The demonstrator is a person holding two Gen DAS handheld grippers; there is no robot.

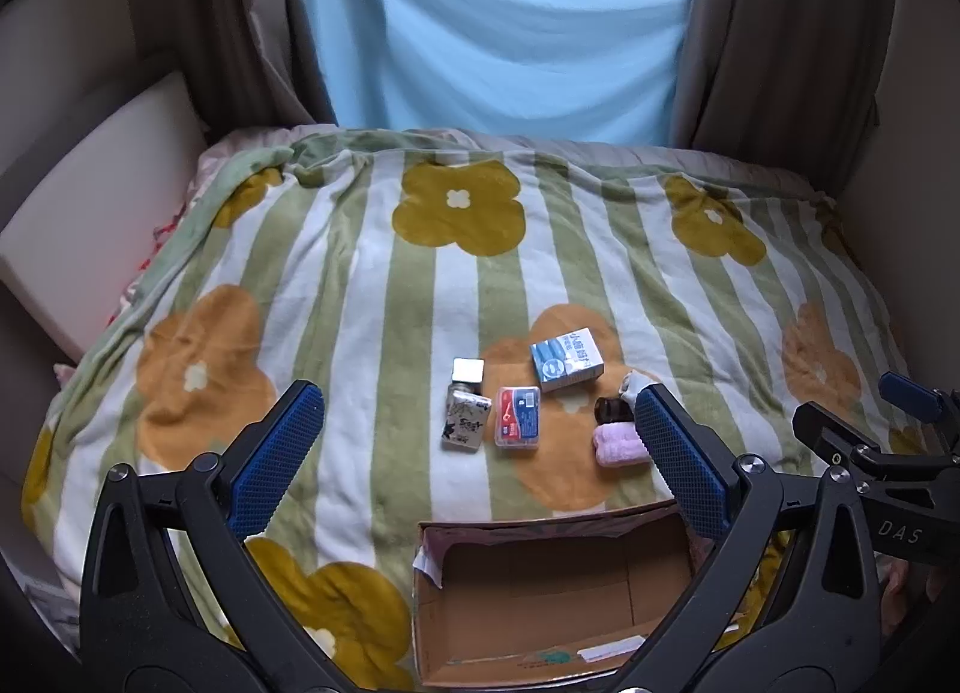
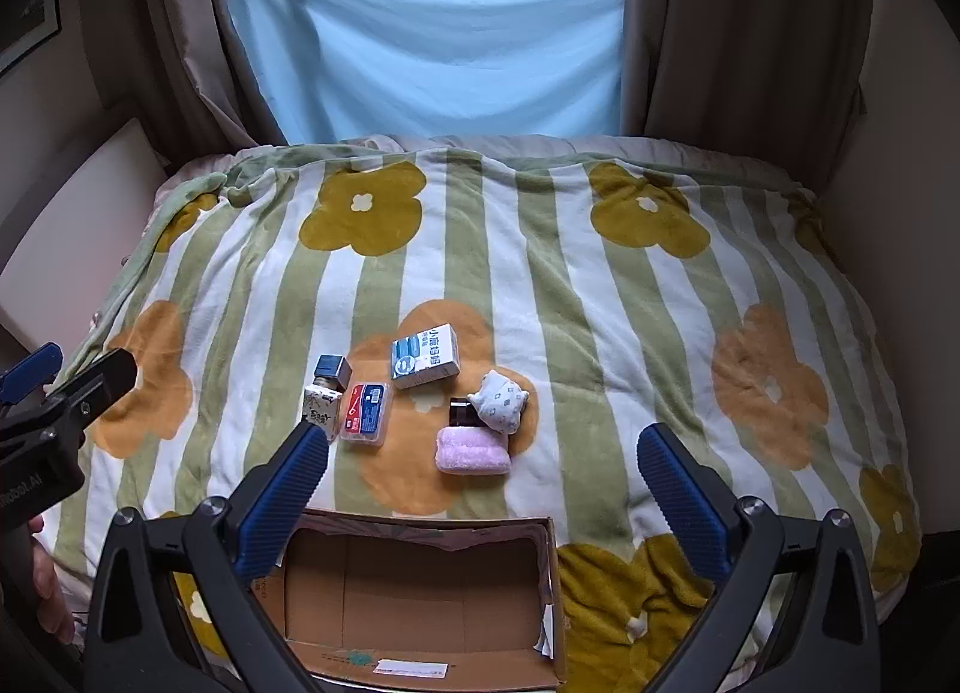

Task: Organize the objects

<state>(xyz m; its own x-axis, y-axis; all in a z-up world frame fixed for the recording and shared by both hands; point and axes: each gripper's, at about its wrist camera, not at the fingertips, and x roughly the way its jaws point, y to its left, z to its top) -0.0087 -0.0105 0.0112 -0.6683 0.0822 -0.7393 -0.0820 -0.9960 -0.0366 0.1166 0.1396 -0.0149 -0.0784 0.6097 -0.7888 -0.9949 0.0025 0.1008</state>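
Several small items lie together on a flowered blanket: a blue and white carton [image 1: 566, 359] [image 2: 425, 356], a red and blue plastic case [image 1: 518, 416] [image 2: 366, 412], a patterned bottle with a square cap [image 1: 463, 413] [image 2: 324, 393], a dark jar [image 1: 613, 410] [image 2: 461, 412], a pink folded cloth [image 1: 620, 446] [image 2: 473, 450] and a white patterned pouch [image 2: 499, 398]. An open cardboard box [image 1: 540, 603] [image 2: 420, 603] sits in front of them, with nothing inside but a label. My left gripper [image 1: 474, 453] and right gripper [image 2: 480, 489] are open and empty, above the box.
The blanket [image 1: 360, 285] [image 2: 600, 303] covers a bed between curtains, with a light blue sheet [image 1: 492, 33] over the window behind. A white cushion [image 1: 90, 213] leans at the left. The other gripper shows at each view's edge [image 1: 888, 453] [image 2: 48, 411].
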